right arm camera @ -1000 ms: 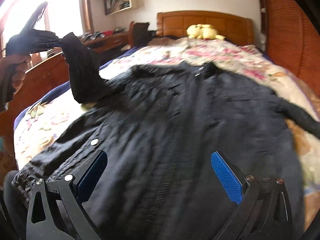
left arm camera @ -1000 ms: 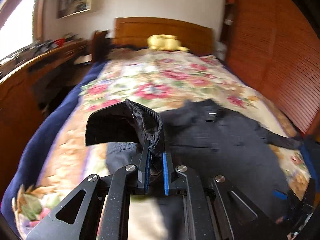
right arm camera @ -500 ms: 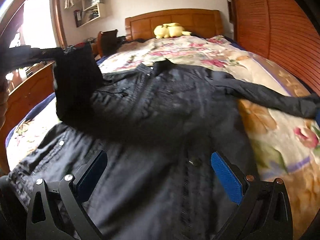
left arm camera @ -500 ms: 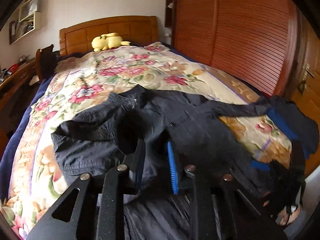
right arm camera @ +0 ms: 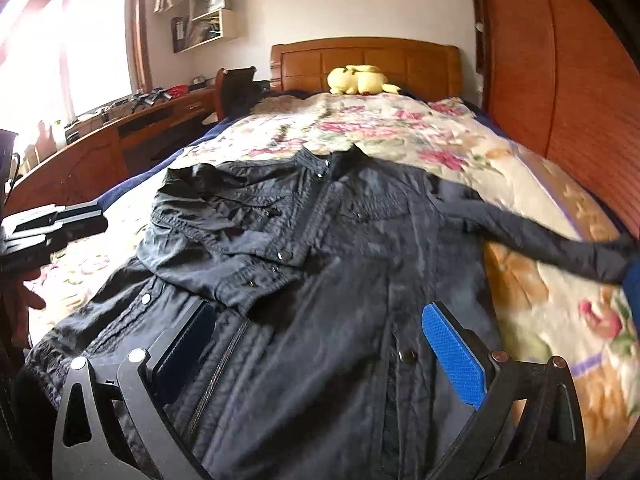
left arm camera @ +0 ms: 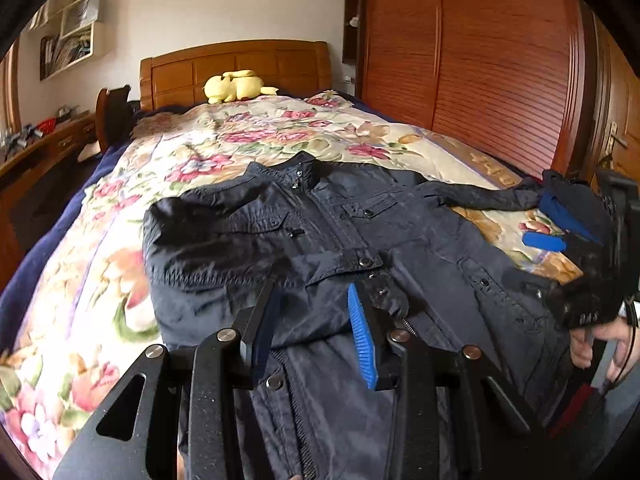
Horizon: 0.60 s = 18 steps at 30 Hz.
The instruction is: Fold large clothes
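A dark navy jacket (right arm camera: 352, 248) lies on a cream bedspread (right arm camera: 400, 128) patterned with pink and red flowers. By the orange-brown wooden headboard (right arm camera: 364, 58) sits a pale yellow plush toy (right arm camera: 360, 79).

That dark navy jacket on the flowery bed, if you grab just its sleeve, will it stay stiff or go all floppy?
Probably floppy: the dark navy jacket lies wrinkled, one sleeve already folded limply across its chest. The long outstretched sleeve would likely dangle if lifted. Its thin-looking cloth seems fairly light, though the metal snaps and zipper add some weight.
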{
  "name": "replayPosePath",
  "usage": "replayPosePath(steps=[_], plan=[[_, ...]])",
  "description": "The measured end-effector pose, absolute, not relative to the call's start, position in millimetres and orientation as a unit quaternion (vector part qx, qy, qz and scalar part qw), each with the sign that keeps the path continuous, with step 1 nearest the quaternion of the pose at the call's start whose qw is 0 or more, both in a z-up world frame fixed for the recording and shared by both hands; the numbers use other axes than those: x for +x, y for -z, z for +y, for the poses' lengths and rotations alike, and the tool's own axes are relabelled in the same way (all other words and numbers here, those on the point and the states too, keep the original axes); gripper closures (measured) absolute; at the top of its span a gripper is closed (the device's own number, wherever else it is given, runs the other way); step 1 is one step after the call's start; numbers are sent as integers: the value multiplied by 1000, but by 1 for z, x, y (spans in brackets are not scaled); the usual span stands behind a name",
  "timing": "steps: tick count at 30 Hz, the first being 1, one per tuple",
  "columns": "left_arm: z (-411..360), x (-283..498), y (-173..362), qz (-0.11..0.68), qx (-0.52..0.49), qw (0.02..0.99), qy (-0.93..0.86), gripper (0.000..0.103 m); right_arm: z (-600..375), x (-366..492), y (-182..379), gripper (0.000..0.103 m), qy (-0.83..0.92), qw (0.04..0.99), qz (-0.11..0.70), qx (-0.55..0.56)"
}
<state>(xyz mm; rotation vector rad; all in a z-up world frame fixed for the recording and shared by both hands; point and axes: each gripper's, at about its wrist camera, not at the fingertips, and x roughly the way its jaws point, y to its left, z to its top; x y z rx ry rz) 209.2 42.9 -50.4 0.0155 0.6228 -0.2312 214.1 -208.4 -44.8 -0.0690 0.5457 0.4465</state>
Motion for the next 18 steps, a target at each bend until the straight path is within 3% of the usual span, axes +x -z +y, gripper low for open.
replayPosePath(steps=[7, 18], plan=[[58, 212, 64, 316, -10, 942, 111, 66, -176, 250, 40, 3, -242, 924, 287, -64], [92, 203, 63, 300, -27, 952, 58, 66, -116, 315, 84, 29, -267, 880, 379, -100]])
